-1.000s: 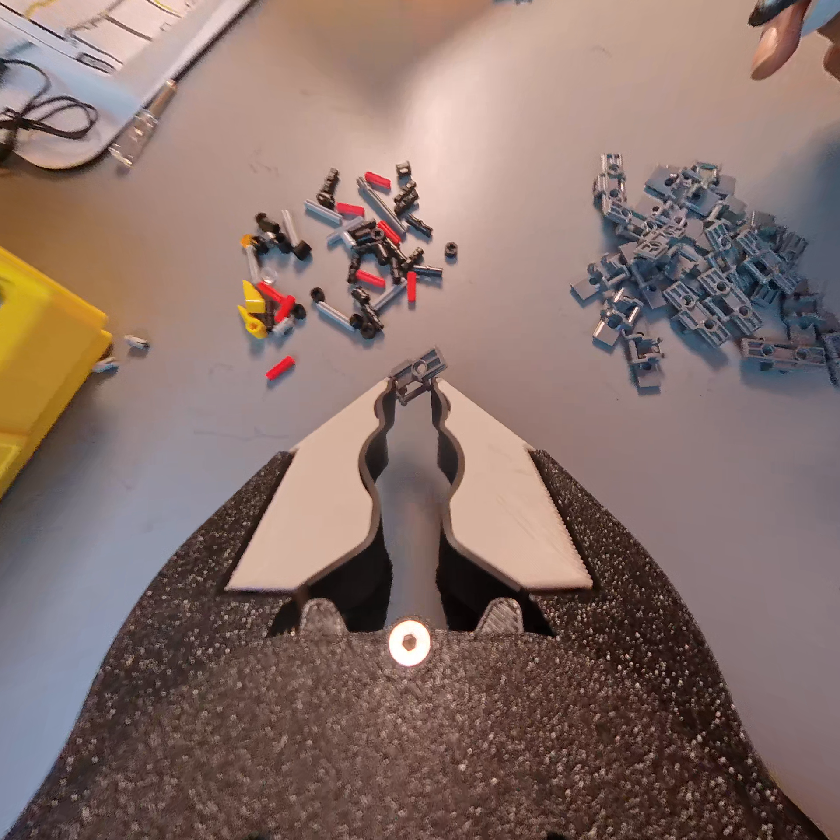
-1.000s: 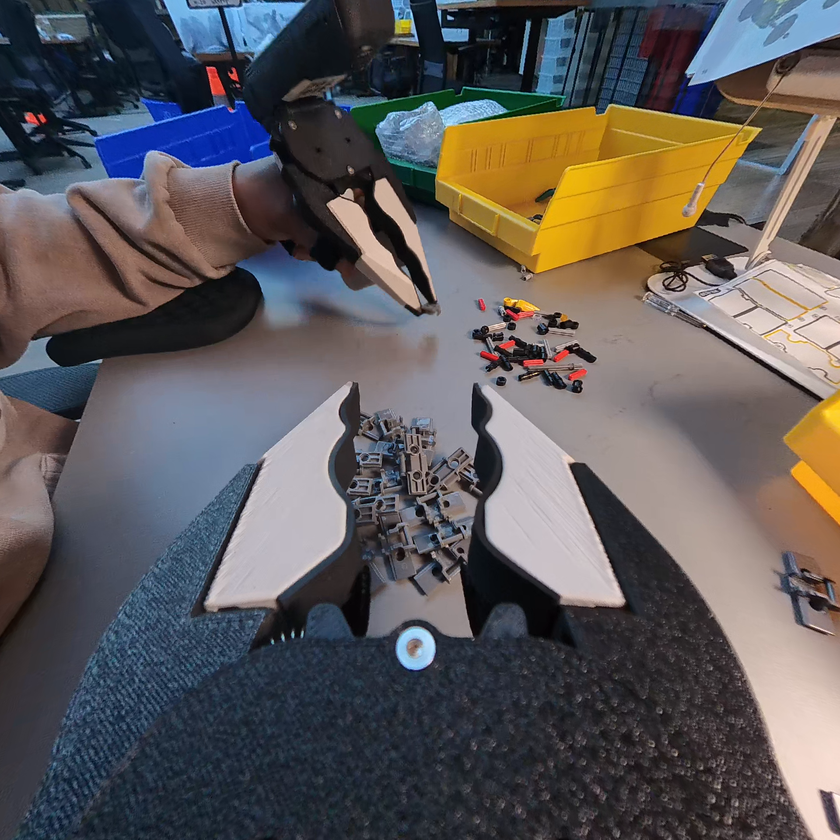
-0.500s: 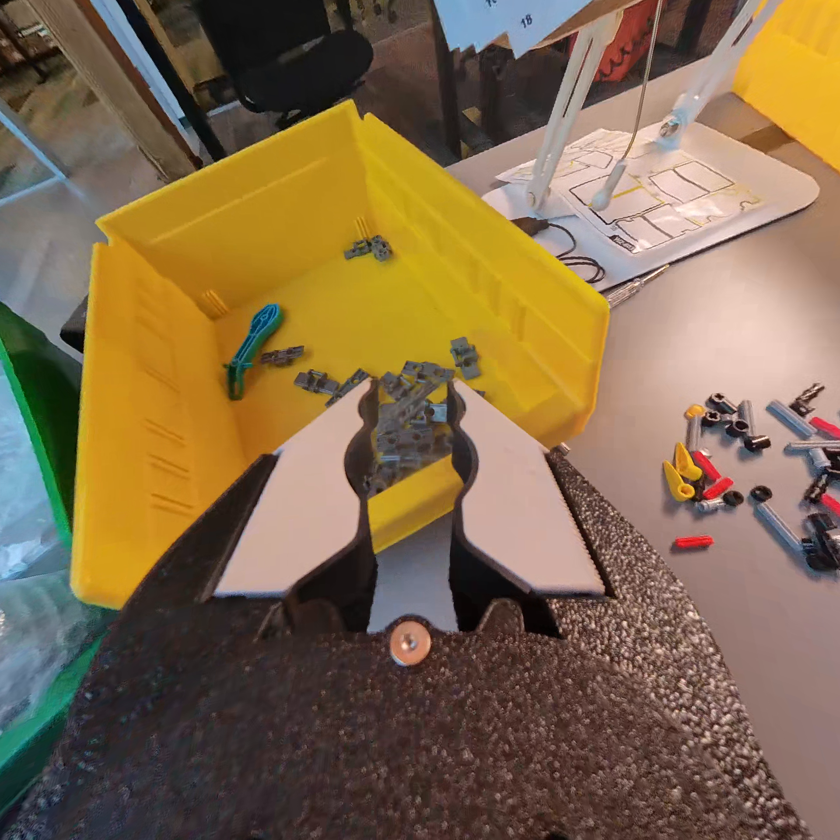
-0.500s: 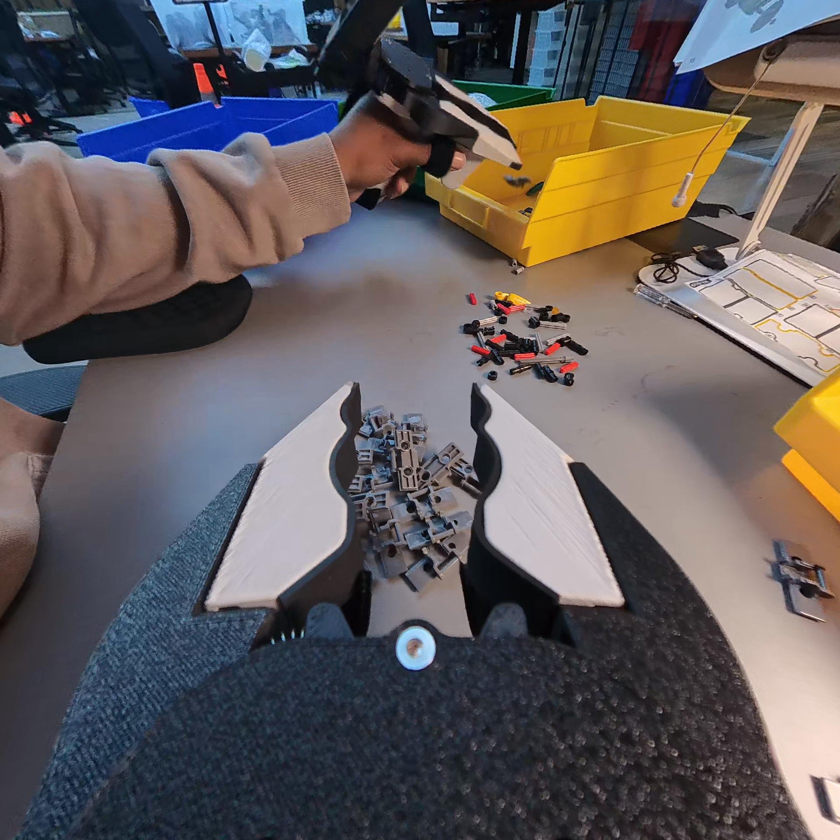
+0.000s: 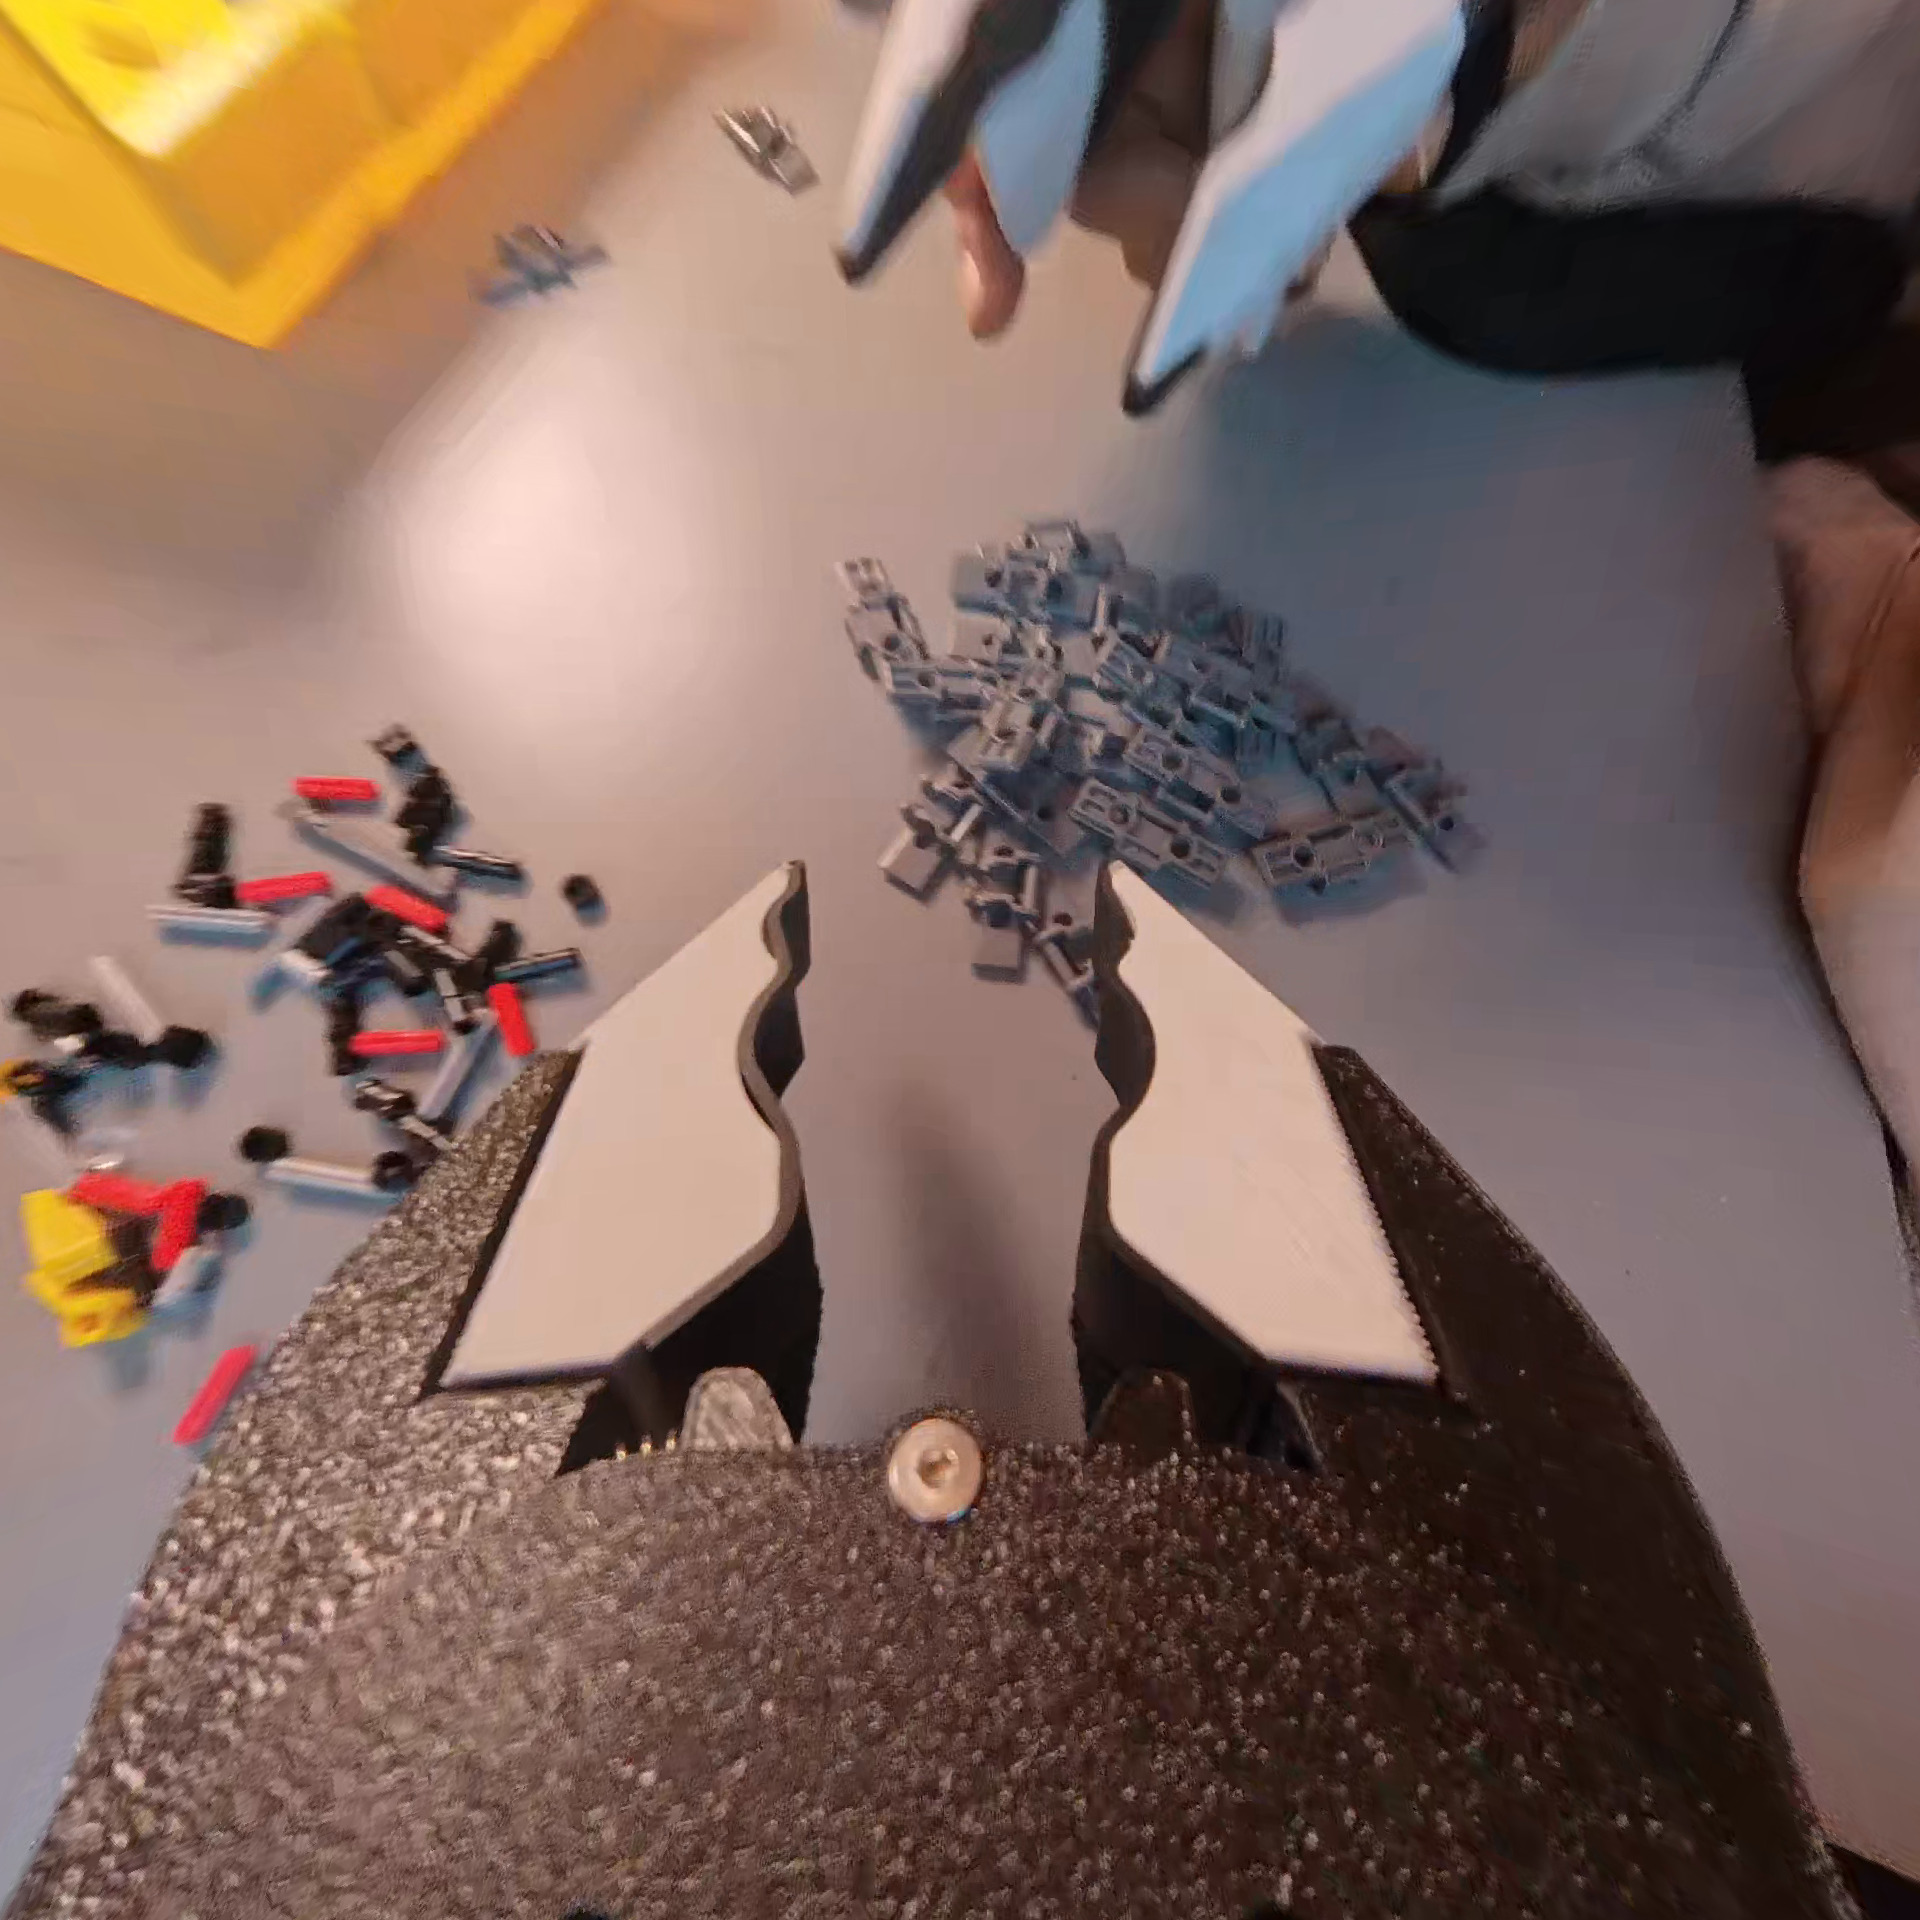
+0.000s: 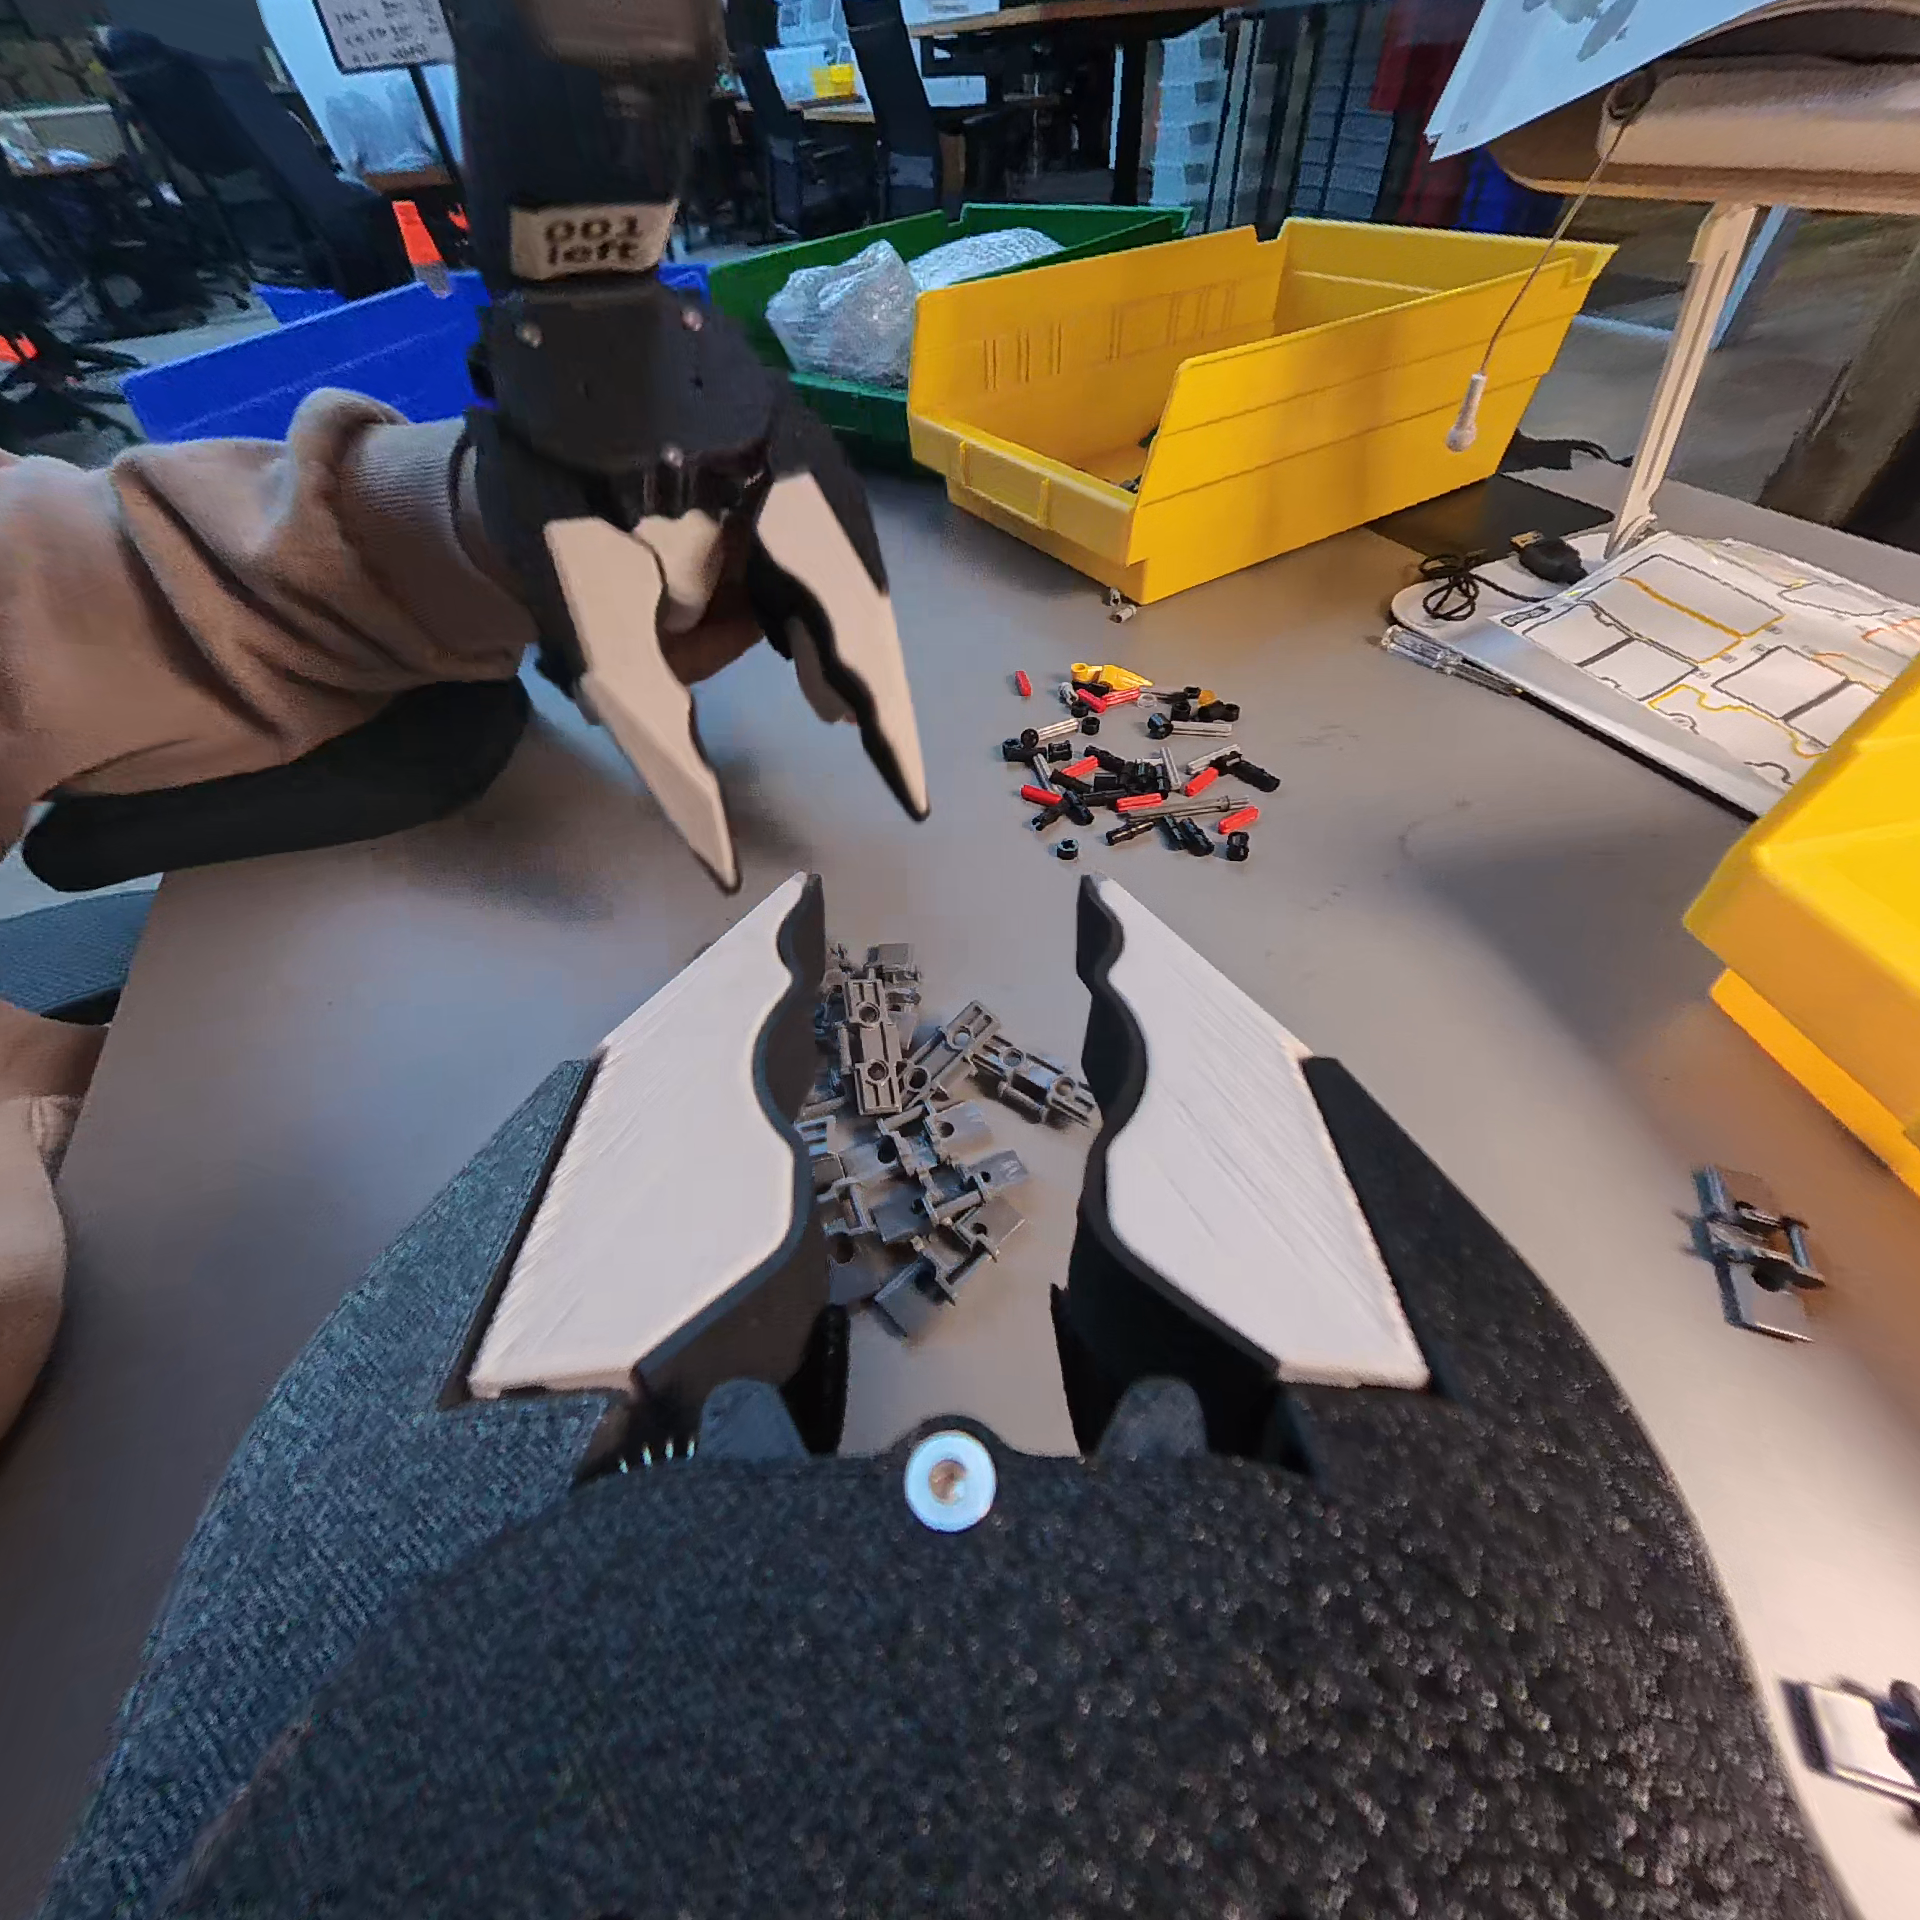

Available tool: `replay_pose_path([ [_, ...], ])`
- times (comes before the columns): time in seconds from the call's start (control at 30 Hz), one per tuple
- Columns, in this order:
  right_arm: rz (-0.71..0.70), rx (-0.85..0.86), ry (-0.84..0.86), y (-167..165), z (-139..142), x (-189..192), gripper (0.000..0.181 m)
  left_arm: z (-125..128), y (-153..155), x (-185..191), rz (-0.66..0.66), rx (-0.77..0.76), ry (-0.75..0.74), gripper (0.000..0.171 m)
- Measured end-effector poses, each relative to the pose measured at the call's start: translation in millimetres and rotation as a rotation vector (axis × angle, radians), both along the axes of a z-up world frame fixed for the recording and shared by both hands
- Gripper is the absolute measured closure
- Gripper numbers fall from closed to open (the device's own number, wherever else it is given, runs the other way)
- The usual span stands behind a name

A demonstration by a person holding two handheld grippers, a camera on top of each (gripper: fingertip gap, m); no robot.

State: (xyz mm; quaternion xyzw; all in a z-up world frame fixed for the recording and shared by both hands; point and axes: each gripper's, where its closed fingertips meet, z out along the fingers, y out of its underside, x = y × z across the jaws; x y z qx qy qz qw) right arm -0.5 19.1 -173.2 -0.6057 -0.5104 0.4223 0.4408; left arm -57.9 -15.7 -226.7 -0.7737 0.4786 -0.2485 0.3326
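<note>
A pile of small grey plate pieces (image 5: 1143, 748) lies on the grey table. My left gripper (image 5: 951, 878) is open and empty, its tips just short of the pile's near edge. It also shows in the right wrist view (image 6: 821, 842), hanging open above the table beyond the pile. My right gripper (image 6: 948, 883) is open and empty, and the grey pile (image 6: 914, 1122) lies between its fingers. It shows blurred and open at the top of the left wrist view (image 5: 1039, 260). A scatter of small black, red, grey and yellow parts (image 6: 1132, 769) lies beyond the pile.
A yellow bin (image 6: 1247, 395) stands at the back, with a green bin (image 6: 883, 291) and a blue bin (image 6: 332, 353) beside it. Another yellow bin (image 6: 1829, 914) is at the right edge. A printed sheet (image 6: 1714, 655) and loose grey pieces (image 6: 1745, 1247) lie to the right. A sleeved arm (image 6: 208, 582) reaches in from the left. The grippers' ends are close to 9 cm from one another.
My left gripper carried a grey piece to the yellow bin, opened over it, and has swung back to the grey pile, open and empty. My right gripper has stayed open over the pile.
</note>
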Motion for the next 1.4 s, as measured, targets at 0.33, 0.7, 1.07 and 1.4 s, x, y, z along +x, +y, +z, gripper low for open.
replay_pose_path([
  [0.33, 0.001, -0.017, -0.027, 1.1, -7.8, -1.2, 0.135, -30.3, -20.2, 14.5, -0.101, -0.010, 0.152, 0.140],
  [0.7, 0.002, -0.015, -0.034, 0.9, -8.2, -0.7, 0.134, -25.5, -24.2, -0.7, -0.104, -0.039, 0.157, 0.152],
  [1.07, -0.001, -0.021, -0.036, 2.0, -8.9, -0.7, 0.134, 50.0, 65.8, -79.6, 0.388, 0.308, 0.028, 0.151],
  [1.4, -0.002, -0.020, -0.055, 1.9, -14.2, -1.8, 0.134, 49.0, 149.7, -252.1, 1.005, 0.358, 0.171, 0.137],
])
